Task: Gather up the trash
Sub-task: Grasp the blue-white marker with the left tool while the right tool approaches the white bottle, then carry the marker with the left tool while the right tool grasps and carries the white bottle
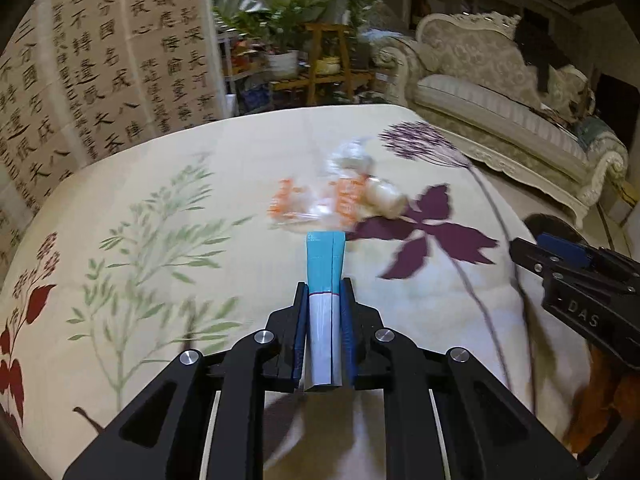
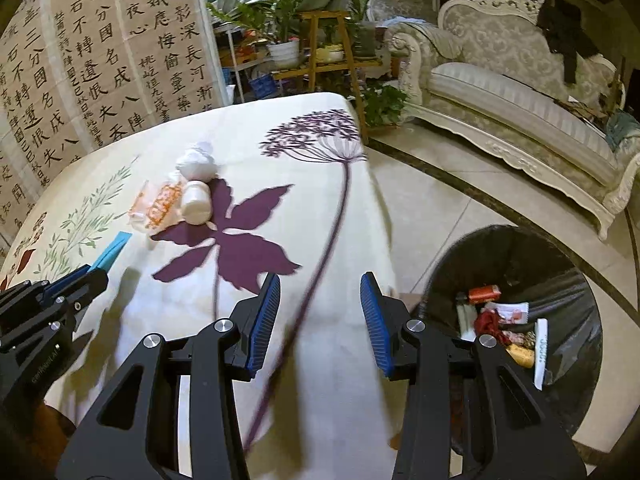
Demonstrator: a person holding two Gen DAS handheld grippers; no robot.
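Note:
My left gripper (image 1: 324, 292) is shut on a flat blue and white tube (image 1: 325, 264), held above the flowered tablecloth (image 1: 160, 184); the tube's blue end (image 2: 112, 250) shows in the right wrist view, sticking out of the left gripper (image 2: 86, 274). Beyond it on the cloth lie a clear orange-printed wrapper (image 2: 154, 204), a small white bottle (image 2: 196, 200) and a crumpled white wad (image 2: 198, 164). My right gripper (image 2: 320, 316) stands open over the table's edge with nothing between its fingers. A black-lined trash bin (image 2: 516, 248) with several pieces of trash stands on the floor to its right.
A cream sofa (image 2: 520, 92) runs along the right side. Potted plants on a wooden stand (image 2: 324, 48) sit behind the table. A calligraphy screen (image 2: 100, 60) fills the left background. Tiled floor (image 2: 432, 200) lies between the table and the sofa.

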